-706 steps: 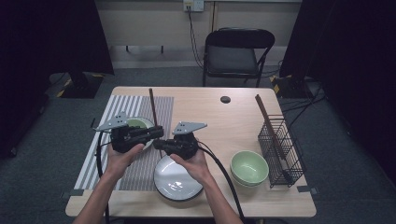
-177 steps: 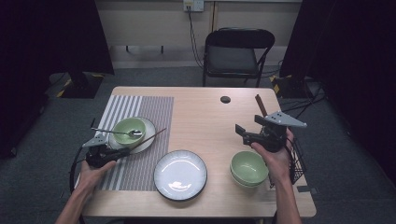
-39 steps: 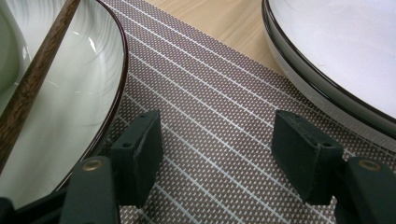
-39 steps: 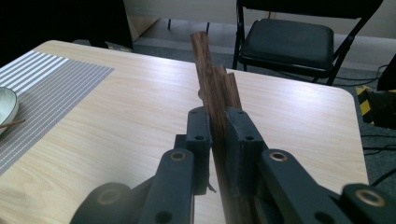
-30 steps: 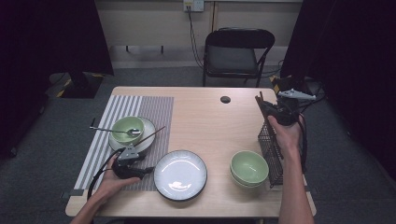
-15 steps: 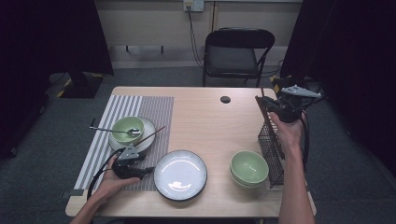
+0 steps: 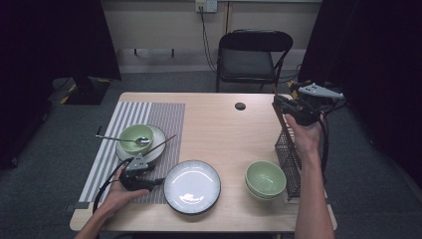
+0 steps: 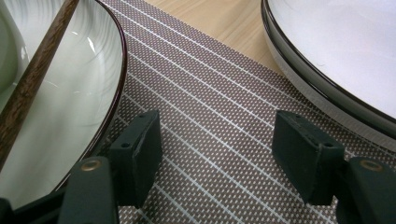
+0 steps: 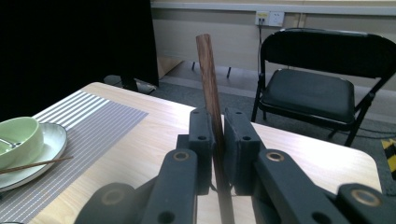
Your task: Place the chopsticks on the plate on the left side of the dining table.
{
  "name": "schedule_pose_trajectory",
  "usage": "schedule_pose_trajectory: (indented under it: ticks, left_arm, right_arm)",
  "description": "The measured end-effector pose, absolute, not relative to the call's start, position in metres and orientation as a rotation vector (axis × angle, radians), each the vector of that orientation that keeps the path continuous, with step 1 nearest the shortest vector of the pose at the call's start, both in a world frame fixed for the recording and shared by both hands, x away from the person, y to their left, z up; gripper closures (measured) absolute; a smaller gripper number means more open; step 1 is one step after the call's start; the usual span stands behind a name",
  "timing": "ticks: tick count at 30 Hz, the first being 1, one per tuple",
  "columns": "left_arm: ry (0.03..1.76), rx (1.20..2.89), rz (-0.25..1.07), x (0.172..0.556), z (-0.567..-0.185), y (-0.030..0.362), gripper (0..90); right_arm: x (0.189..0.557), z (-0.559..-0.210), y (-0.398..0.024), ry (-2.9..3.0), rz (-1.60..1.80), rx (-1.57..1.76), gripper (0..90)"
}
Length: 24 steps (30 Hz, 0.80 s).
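right tool (image 7: 279, 103) lifted, clamping chopstick (image 9: 208, 74), above rack (image 7: 288, 154)

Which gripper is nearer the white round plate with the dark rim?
Left. The left gripper rests on the striped placemat just beside the white round plate; the right gripper is across the table, above the black wire rack.

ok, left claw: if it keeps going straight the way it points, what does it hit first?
Likely the white plate: the open left claw lies low over the striped placemat, and the plate's rim sits just ahead. Depth is unclear.
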State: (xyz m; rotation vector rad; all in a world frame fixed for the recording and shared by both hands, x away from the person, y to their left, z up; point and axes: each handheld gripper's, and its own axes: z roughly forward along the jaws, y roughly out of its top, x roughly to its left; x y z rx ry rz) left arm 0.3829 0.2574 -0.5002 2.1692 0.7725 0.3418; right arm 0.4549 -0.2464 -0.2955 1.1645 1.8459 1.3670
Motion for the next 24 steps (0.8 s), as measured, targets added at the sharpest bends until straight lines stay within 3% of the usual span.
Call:
schedule_pose_trajectory:
  ticks: [24]
  left_arm:
    - [0.793,2.180,0.362,0.378,-0.486,0.254,33.4]
  right_arm:
    - [0.458,-0.267,-0.217,1.850,1.441,1.069,84.2]
